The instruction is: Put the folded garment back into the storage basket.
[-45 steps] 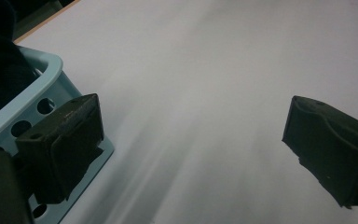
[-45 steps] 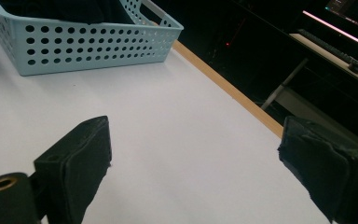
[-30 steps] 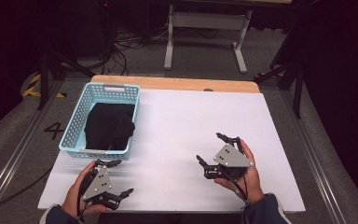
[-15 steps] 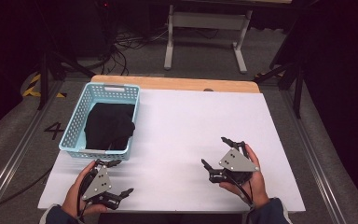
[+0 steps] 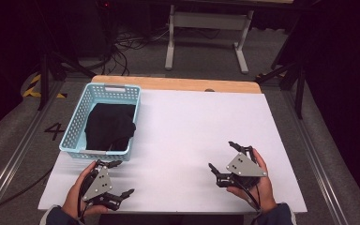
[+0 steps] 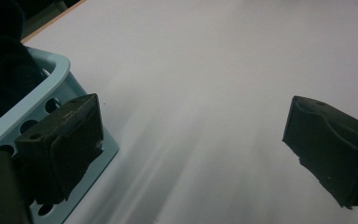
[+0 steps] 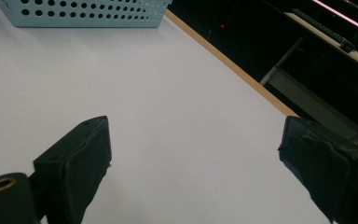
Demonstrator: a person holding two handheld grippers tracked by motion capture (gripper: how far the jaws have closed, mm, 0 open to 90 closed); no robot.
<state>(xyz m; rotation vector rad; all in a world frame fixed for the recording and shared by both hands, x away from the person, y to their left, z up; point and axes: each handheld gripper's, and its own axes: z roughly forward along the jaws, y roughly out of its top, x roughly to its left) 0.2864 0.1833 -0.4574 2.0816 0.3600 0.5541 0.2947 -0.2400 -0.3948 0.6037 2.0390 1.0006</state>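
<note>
Holding both sets of jaws wide apart right now, nothing between them. My left gripper [image 5: 118, 178] sits low at the near left corner of the bench [image 5: 201, 122], and in the left gripper view one of its jaws is just beside the wall of the blue basket [image 6: 51, 100]. My right gripper [image 5: 225, 159] rests over at the near right, well apart from the basket, jaws spread over bare white surface; the right gripper view catches the basket's perforated side [image 7: 84, 11] far off across the bench.

Moving outward: the black cloth [image 5: 110, 126] is lying bunched inside the basket, filling most of the floor of it. From the high view it looks settled, not hanging over the rim.

My read: either the cloth is already put away and both hands are parked, or nothing has started. If anything is left, it falls to the left gripper, being the nearer one.
</note>
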